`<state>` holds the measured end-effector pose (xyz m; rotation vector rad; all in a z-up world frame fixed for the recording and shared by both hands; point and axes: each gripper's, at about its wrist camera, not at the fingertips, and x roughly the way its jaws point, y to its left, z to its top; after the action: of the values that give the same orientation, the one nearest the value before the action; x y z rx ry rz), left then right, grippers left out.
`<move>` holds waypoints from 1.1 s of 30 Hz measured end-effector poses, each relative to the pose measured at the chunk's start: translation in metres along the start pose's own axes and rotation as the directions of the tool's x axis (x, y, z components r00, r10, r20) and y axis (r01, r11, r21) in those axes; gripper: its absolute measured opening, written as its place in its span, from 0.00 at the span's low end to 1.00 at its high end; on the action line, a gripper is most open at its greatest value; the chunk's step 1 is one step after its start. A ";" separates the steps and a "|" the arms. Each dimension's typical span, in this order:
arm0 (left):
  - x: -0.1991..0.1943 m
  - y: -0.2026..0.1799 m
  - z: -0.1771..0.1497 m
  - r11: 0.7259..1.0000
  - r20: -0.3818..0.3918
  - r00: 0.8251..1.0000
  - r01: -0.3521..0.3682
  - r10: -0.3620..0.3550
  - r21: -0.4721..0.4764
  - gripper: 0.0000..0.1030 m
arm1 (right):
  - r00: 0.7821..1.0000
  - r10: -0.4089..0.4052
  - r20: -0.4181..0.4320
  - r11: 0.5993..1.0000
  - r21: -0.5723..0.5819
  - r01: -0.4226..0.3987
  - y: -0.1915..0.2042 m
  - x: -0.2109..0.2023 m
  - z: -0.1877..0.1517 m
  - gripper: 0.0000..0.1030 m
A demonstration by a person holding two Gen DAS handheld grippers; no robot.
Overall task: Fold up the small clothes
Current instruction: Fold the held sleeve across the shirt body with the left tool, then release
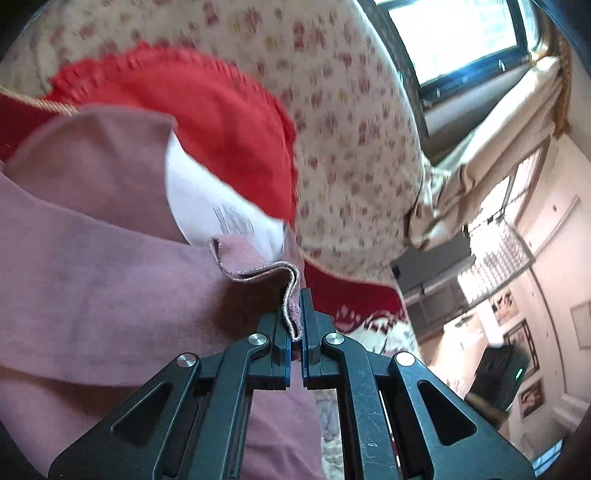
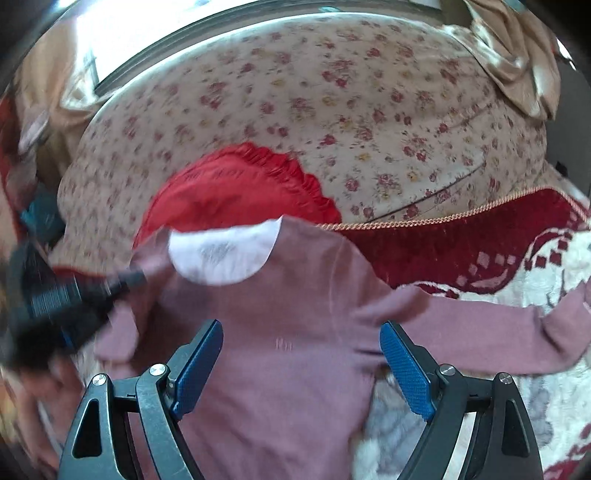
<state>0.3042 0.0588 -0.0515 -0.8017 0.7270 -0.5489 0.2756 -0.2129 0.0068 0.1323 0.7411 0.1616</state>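
Note:
A small mauve pink long-sleeved top (image 2: 280, 332) with a white collar lining (image 2: 221, 254) lies on a bed. My left gripper (image 1: 295, 295) is shut on a folded edge of the top (image 1: 291, 310), near the collar. It also shows blurred at the left of the right wrist view (image 2: 122, 280). My right gripper (image 2: 301, 354) is open and empty, hovering over the top's chest. One sleeve (image 2: 498, 325) stretches out to the right. A red garment with a ruffled edge (image 2: 236, 192) lies just beyond the collar.
A floral cream sheet (image 2: 332, 103) covers the far side of the bed. A dark red and white patterned blanket (image 2: 480, 251) lies under the top. A window (image 1: 454, 33) and curtains (image 1: 491, 140) are beyond the bed.

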 end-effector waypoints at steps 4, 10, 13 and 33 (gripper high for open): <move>0.037 -0.002 -0.016 0.999 -0.071 0.997 0.016 -0.013 0.044 0.02 | 0.999 0.001 -0.036 0.999 0.054 0.001 -0.018 0.022 -0.010 0.83; 0.072 -0.012 -0.039 0.985 -0.149 0.988 -0.010 0.037 0.173 0.02 | 0.993 -0.003 -0.121 0.991 0.130 0.018 -0.042 0.046 -0.016 0.78; 0.087 -0.009 -0.048 0.978 -0.202 0.976 -0.035 0.077 0.204 0.04 | 0.992 -0.022 -0.127 0.990 0.138 0.040 -0.049 0.051 -0.016 0.78; -0.086 0.094 0.031 0.801 0.073 0.798 -0.594 0.598 -0.068 0.24 | 0.943 0.219 -0.249 0.952 -0.157 -0.263 0.051 0.121 -0.028 0.64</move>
<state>0.2885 0.1862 -0.0794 -0.5831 0.8587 0.0799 0.3390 -0.1377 -0.0844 0.0235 0.9342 0.4875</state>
